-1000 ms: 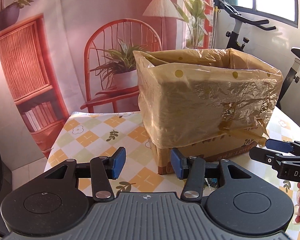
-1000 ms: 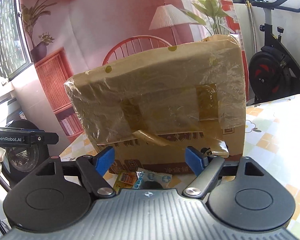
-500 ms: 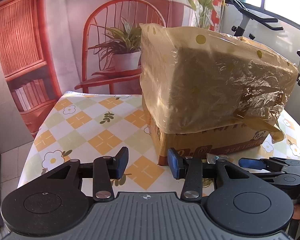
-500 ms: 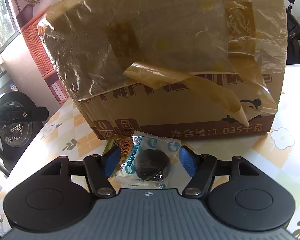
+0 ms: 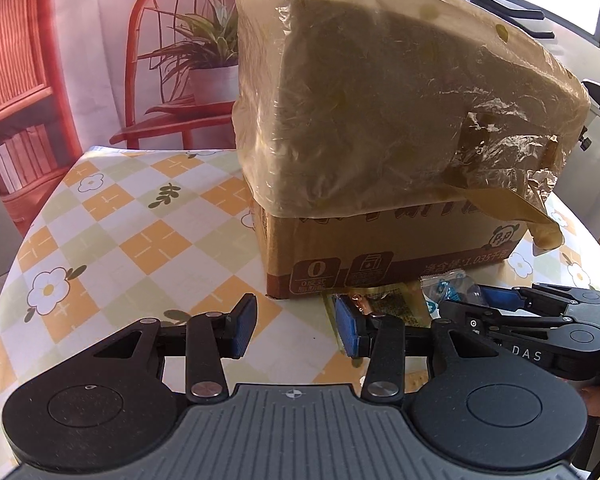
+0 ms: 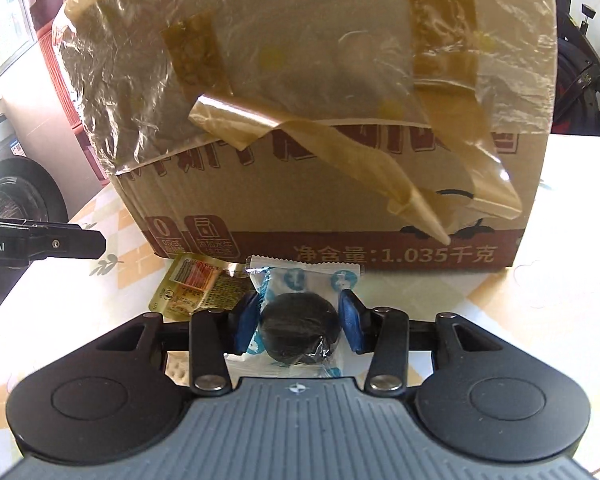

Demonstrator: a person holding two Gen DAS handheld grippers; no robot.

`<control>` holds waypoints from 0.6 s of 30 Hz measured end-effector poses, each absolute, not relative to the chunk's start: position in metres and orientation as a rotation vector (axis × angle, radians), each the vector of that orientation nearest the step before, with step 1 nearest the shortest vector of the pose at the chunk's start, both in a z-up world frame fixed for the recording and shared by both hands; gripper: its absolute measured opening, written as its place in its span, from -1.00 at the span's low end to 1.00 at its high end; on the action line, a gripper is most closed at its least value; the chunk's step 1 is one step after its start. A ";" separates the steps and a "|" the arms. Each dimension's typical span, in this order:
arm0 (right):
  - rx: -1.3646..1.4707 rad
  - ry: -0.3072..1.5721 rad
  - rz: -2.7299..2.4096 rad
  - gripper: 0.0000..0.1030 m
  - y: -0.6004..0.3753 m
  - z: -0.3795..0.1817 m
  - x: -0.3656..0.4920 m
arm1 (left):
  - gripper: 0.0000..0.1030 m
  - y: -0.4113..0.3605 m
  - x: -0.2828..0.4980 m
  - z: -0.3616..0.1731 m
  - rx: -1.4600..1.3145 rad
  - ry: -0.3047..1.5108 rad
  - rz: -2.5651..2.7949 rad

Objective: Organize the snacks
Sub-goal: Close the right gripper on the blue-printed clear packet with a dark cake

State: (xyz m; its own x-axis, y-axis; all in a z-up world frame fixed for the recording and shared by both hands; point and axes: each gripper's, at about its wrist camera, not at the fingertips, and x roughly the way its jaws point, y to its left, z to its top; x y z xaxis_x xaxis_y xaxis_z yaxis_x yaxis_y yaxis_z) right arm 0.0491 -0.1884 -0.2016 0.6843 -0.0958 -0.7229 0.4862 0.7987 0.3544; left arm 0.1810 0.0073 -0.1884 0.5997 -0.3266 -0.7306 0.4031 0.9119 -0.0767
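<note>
A cardboard box (image 5: pixel 384 240) lined with a yellowish plastic bag stands on the checked tablecloth (image 5: pixel 140 216); it also shows in the right wrist view (image 6: pixel 300 208). Two snack packets lie at its front base. My right gripper (image 6: pixel 298 320) has its blue pads on both sides of a white-and-blue packet (image 6: pixel 300 284) holding a dark round cookie. A gold packet (image 6: pixel 196 288) lies just left of it. My left gripper (image 5: pixel 296 326) is open and empty, low over the cloth, its right pad by the gold packet (image 5: pixel 384 304). The right gripper (image 5: pixel 480 300) shows at the right.
A red chair (image 5: pixel 172 92) with a potted plant stands beyond the table's far edge. An exercise bike (image 6: pixel 580 60) is to the right of the box. The box's taped plastic flaps (image 6: pixel 380 152) hang loose over its front face.
Both grippers have dropped toward the table and come closer to the box. My right gripper has moved over the white-and-blue packet and narrowed its jaws around it.
</note>
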 end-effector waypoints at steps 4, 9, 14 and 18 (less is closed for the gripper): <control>0.510 0.738 -0.403 -0.11 -0.196 -0.202 0.034 | -0.11 -0.006 0.183 -0.203 0.072 0.864 -0.434; 0.481 0.710 -0.432 -0.11 -0.201 -0.204 0.018 | 0.00 -0.019 0.186 -0.218 0.025 0.899 -0.427; 0.505 0.670 -0.427 -0.11 -0.200 -0.211 0.011 | 0.17 -0.030 0.190 -0.227 0.005 0.905 -0.428; 0.508 0.661 -0.424 -0.11 -0.198 -0.215 0.017 | 0.26 -0.042 0.196 -0.235 0.016 0.919 -0.401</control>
State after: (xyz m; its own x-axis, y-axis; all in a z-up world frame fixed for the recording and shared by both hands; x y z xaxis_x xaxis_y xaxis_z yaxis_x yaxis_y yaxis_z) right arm 0.0166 -0.1983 -0.2150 0.7135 -0.2089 -0.6688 0.5206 0.7969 0.3066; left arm 0.1956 -0.0418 -0.2352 0.5379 -0.3302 -0.7756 0.3439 0.9260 -0.1558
